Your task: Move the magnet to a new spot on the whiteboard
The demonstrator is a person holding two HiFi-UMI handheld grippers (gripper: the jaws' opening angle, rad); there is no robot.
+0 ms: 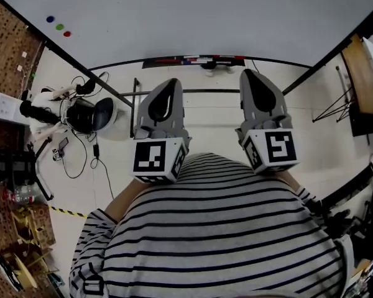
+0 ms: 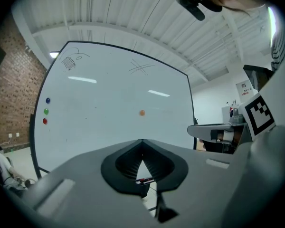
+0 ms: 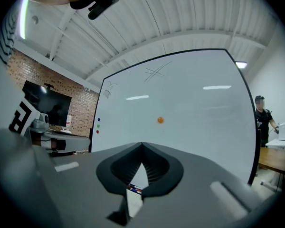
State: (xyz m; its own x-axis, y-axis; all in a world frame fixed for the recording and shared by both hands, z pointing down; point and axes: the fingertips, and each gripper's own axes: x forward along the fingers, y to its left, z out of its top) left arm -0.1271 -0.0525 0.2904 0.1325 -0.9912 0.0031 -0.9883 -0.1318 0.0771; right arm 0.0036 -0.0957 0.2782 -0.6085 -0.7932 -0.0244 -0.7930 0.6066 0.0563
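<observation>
Left tool (image 1: 163, 101) and right tool (image 1: 259, 93) point forward side by side, jaws together, both empty.

Premises: a laboratory or workshop-type test room in an industrial shell. Evidence: a large freestanding whiteboard (image 2: 109, 103) on a black frame; an exposed brick wall (image 2: 12, 99); a ribbed metal ceiling (image 2: 133, 18); a dark wall screen (image 3: 47, 106); loose cables (image 1: 81, 157) and electronic gear (image 1: 81, 113) lying on the pale floor (image 1: 205, 123).
</observation>
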